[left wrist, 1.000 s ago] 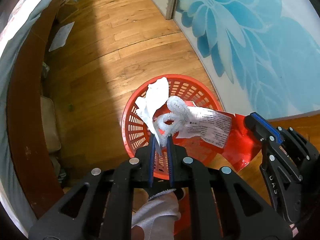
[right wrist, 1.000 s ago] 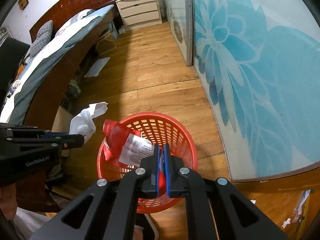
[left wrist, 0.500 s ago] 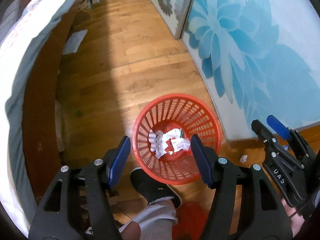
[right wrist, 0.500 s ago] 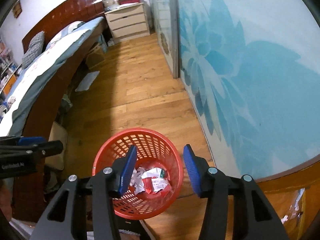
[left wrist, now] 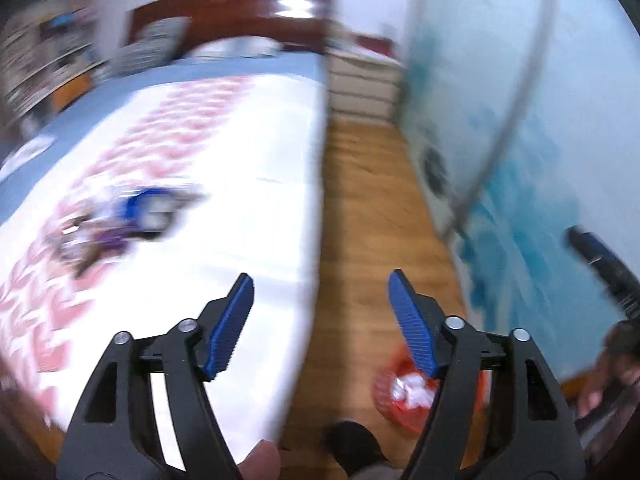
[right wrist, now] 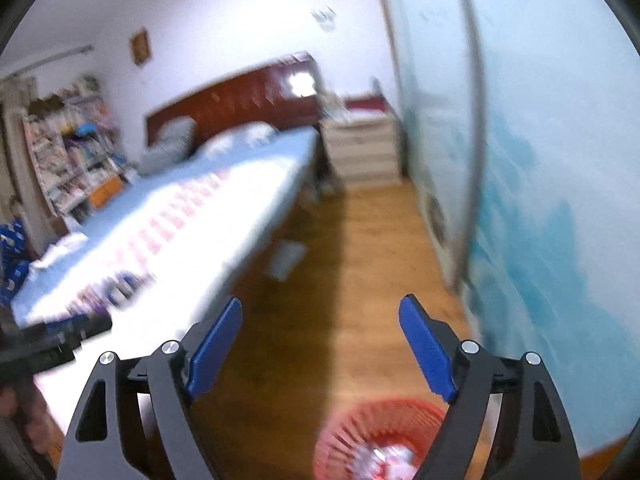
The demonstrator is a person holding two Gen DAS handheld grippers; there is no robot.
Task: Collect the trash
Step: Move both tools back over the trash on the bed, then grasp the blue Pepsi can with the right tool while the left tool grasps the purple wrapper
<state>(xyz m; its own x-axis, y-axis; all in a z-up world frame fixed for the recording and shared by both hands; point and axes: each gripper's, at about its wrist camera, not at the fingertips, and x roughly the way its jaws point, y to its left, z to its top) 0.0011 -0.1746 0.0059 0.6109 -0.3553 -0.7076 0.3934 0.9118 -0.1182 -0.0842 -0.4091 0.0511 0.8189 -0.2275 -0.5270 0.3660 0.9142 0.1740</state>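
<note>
Both views blurred. Bed (left wrist: 192,152), white cover with pink pattern, fills left of frame; wood floor (left wrist: 372,216) runs between it and blue floral wall panel (right wrist: 560,200). Red basket (right wrist: 380,432) sits on floor near panel, holding crumpled white and red trash (left wrist: 412,388). Left gripper (left wrist: 320,320): jaws wide apart, empty. Right gripper (right wrist: 320,344): jaws wide apart, empty. Small dark and blue items (left wrist: 132,216) lie on bed, unidentifiable.

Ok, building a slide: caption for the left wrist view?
Open left gripper empty, raised toward the bed; red basket holds trash.
</note>
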